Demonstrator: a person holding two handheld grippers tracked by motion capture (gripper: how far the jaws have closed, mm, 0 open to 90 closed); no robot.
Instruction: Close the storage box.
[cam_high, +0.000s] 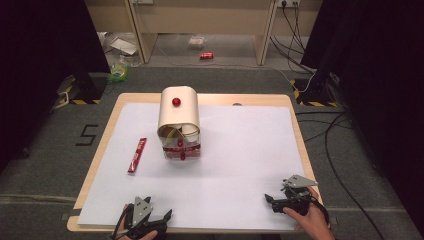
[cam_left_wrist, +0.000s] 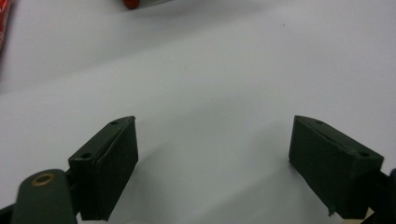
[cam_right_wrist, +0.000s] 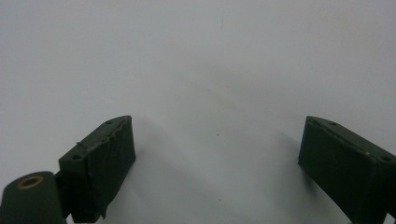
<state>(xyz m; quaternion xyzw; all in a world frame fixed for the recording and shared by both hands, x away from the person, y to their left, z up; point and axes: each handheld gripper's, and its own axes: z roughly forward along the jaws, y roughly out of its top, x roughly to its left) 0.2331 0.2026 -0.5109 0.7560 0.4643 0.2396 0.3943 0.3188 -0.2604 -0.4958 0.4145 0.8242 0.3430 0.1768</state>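
white sheeting covers the table (cam_high: 100, 145); left gripper (cam_high: 159, 220) and right gripper (cam_high: 272, 201) rest wide open, empty. reaching carelessly could topple the cream bread box (cam_high: 178, 120) or skid the red packet (cam_high: 137, 155).

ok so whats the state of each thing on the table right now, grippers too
left gripper: open, holding nothing, low over the white sheet
right gripper: open, holding nothing, low over the white sheet
bread box: roll door partly raised, red packets showing inside
red stick packet: lying flat on the white sheet, left of the bread box, untouched
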